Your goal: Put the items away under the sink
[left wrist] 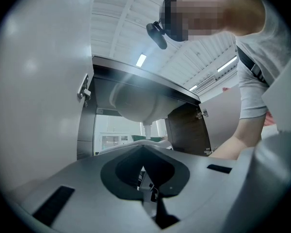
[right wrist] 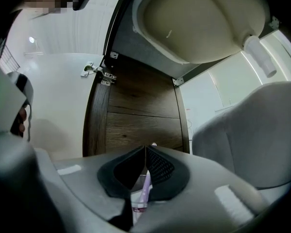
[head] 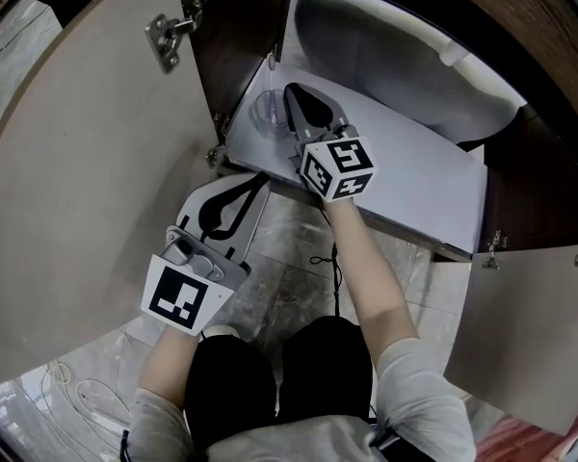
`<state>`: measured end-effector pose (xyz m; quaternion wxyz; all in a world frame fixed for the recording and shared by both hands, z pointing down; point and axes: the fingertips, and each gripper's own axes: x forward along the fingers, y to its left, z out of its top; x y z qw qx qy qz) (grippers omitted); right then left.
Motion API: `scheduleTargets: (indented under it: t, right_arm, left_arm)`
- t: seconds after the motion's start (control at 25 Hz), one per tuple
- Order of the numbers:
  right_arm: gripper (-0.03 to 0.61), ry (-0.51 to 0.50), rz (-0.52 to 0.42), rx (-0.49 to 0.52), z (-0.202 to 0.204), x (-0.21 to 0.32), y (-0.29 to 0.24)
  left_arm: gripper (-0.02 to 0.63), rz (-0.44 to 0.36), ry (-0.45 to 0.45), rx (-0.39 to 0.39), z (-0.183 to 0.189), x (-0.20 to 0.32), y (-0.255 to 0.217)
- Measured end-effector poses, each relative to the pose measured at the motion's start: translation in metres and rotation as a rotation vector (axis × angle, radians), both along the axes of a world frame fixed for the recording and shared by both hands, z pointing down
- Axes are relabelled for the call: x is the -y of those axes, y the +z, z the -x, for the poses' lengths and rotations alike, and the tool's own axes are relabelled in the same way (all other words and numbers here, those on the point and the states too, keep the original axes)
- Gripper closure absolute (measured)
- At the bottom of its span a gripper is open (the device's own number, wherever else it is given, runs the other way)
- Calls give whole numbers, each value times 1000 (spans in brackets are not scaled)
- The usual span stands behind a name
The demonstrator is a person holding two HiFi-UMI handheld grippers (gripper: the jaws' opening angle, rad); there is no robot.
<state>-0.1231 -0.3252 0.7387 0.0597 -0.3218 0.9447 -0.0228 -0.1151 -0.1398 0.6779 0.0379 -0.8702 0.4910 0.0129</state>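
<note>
My right gripper [head: 291,90] [right wrist: 145,149] reaches into the left front corner of the cupboard under the sink. Its jaws stand shut on a thin lilac item [right wrist: 144,183] with a white, pink-labelled part lower down; what it is I cannot tell. In the head view a clear round container [head: 268,112] with a purple tint sits on the white cupboard floor [head: 414,171] just left of that gripper's tip. My left gripper [head: 260,179] [left wrist: 143,147] hovers outside the cupboard, low over the floor, shut with nothing held.
The pale sink basin [head: 385,56] bulges down over the back of the cupboard. The left door [head: 87,162] stands wide open with a metal hinge [head: 169,37]; the right door [head: 530,325] is open too. White cables [head: 77,393] lie on the marbled floor.
</note>
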Motion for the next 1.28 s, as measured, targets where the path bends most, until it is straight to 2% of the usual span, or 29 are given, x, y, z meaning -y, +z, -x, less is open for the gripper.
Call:
scheduleTargets:
  t: [0.32, 0.64, 0.92, 1.04, 1.28]
  right_arm:
    - [568, -12, 43, -75, -32, -31, 7]
    - [568, 21, 47, -62, -78, -63, -4]
    - [568, 104, 39, -85, -114, -86, -16]
    - [568, 132, 28, -95, -126, -97, -23]
    - [568, 203, 64, -121, -148, -120, -38]
  left_arm:
    - [607, -21, 18, 11, -19, -4, -5]
    - [607, -26, 36, 4, -34, 0, -5]
    - [607, -29, 50, 21, -38, 8, -8]
    - [607, -14, 35, 36, -38, 10, -10]
    - [607, 45, 23, 40, -34, 6, -24]
